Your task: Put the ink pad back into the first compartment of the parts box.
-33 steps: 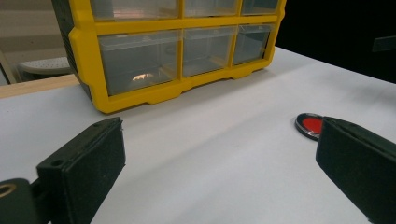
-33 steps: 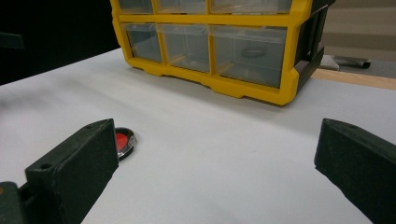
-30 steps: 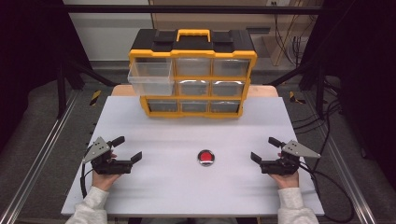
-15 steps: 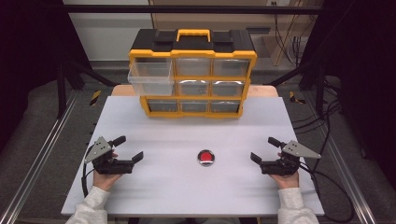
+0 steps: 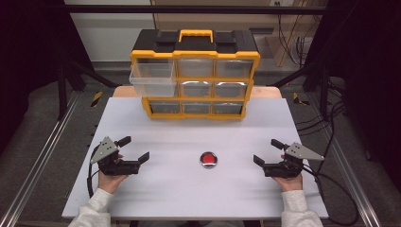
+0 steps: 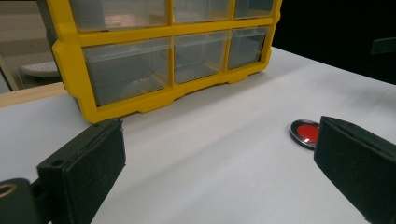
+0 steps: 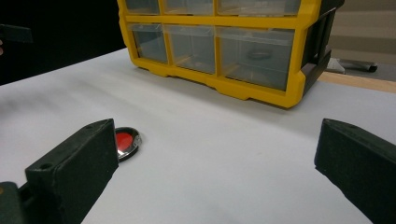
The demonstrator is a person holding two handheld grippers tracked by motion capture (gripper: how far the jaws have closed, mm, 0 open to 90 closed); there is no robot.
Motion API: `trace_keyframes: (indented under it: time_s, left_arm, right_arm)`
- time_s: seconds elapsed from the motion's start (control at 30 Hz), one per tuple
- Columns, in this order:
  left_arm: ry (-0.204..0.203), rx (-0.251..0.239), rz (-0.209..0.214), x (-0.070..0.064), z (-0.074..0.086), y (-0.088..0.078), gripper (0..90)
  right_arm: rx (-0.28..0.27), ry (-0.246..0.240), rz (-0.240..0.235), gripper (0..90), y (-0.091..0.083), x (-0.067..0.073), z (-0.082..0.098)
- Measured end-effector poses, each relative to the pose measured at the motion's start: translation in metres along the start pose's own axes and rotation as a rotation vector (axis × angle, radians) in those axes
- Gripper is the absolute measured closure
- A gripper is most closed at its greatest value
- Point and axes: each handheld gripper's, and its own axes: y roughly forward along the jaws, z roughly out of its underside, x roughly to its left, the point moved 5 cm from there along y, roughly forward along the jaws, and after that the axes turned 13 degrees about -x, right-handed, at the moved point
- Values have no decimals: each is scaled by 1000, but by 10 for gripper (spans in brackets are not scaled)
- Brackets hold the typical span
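A small round red disc with a shiny metal rim (image 5: pixel 208 159) lies flat on the white table (image 5: pixel 189 132), roughly midway between my two grippers. It also shows in the left gripper view as the disc (image 6: pixel 306 133) near the right jaw, and in the right gripper view as the disc (image 7: pixel 126 141) beside the left jaw. My left gripper (image 5: pixel 133 149) rests at the table's left, open and empty. My right gripper (image 5: pixel 268 151) rests at the table's right, open and empty. A yellow and black drawer cabinet (image 5: pixel 196 75) stands at the back, its top-left clear drawer (image 5: pixel 152 79) pulled out.
The cabinet (image 6: pixel 163 56) has three rows of clear drawers and a yellow carry handle (image 5: pixel 195 34). A dark item lies inside a lower drawer (image 7: pixel 258 56). Cables (image 5: pixel 331 175) trail off the table's right side. Metal frame rails (image 5: pixel 42 156) flank the table.
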Motion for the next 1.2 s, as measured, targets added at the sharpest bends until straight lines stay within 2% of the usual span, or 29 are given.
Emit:
trace_keyframes:
  time_s: [0.53,0.87,1.2]
  left_arm:
    - [-4,33,26,-19,-6,20,17]
    - [5,76,64,-37,-7,44,17]
    - [15,99,92,-54,-7,66,17]
  right_arm:
    - [-2,-4,-4,2,0,0,0]
    - [2,-3,-9,2,0,1,1]
    - [6,-4,-7,2,1,1,1]
